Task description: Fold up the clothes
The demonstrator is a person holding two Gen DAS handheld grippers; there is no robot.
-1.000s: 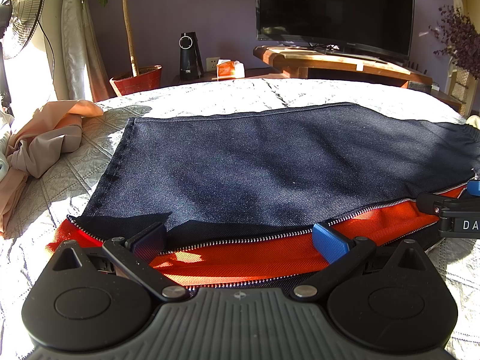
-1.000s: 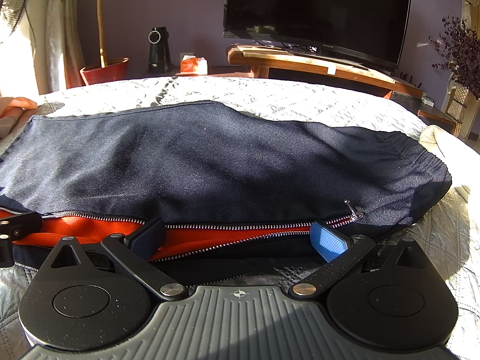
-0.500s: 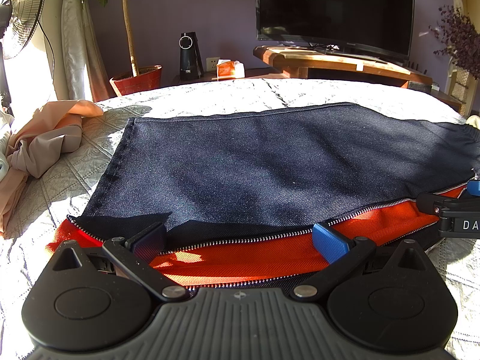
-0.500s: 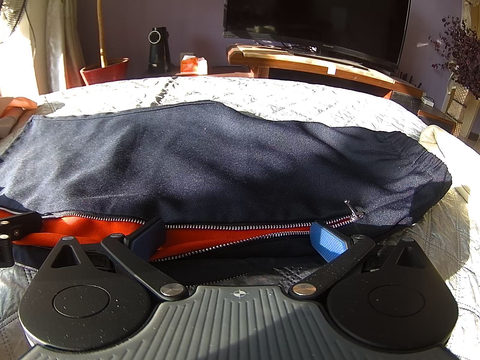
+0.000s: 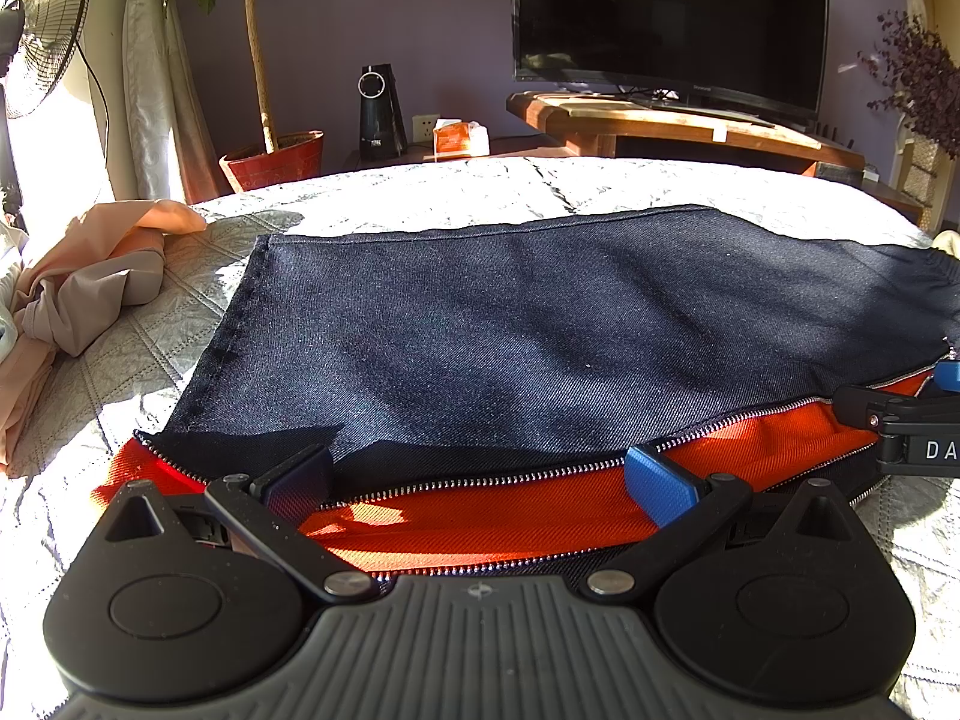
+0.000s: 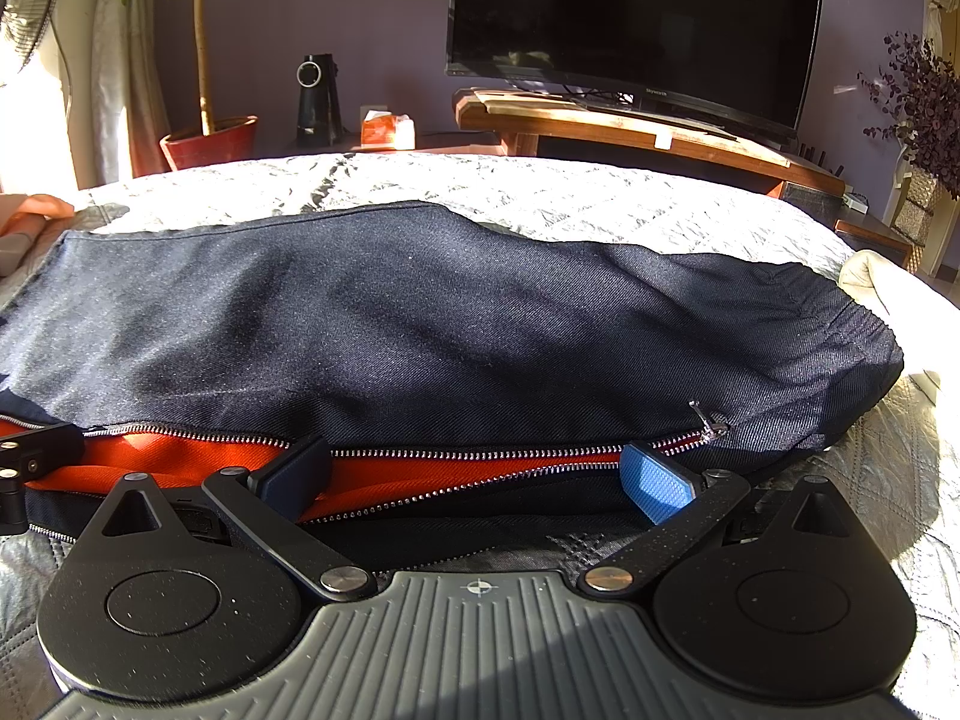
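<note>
One dark navy garment (image 5: pixel 540 330) with an orange lining (image 5: pixel 510 516) and an open zipper (image 6: pixel 468 456) lies flat across the quilted bed (image 5: pixel 480 186). Both the left gripper (image 5: pixel 477 483) and right gripper (image 6: pixel 474 474) sit at its near edge, jaws spread wide, holding nothing. A crumpled peach cloth (image 5: pixel 90 276) lies far left; one television (image 5: pixel 666 18), one potted plant (image 5: pixel 264 60) and one fan (image 5: pixel 42 30) stand beyond the bed.

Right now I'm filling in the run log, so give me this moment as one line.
stage: pre-grasp | left gripper: open at zipper edge | right gripper: open at zipper edge | jacket: flat on bed, unzipped, orange lining showing
</note>
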